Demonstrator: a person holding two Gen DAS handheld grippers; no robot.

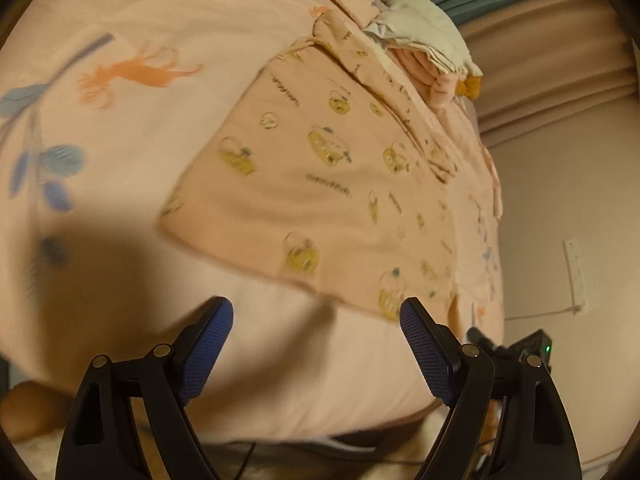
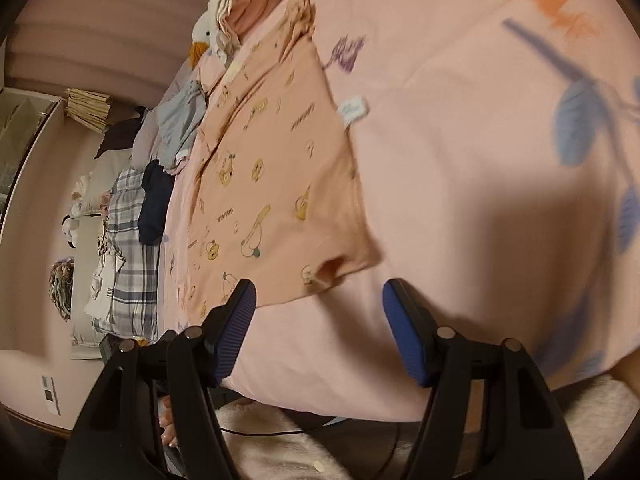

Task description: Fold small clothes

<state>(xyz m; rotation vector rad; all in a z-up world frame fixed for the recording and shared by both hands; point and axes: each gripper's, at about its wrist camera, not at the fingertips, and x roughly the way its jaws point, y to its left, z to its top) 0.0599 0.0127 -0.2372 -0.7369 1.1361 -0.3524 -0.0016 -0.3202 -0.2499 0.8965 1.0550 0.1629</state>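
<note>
Lying flat on the pink bedsheet, the peach printed garment is spread out near the bed's edge; same piece shows in the right wrist view, with a white tag at its far edge. Left gripper: jaws spread wide, blue pads bare, nothing held, hovering above the sheet just short of the garment's near hem. Right gripper: also wide open, empty, with its left fingertip overlapping the hem in view; contact can't be told. Pile of other clothes sits at the far end of the garment. Grey cloth, a dark item and plaid fabric lie along the bed's side. Both views are motion-blurred.
</note>
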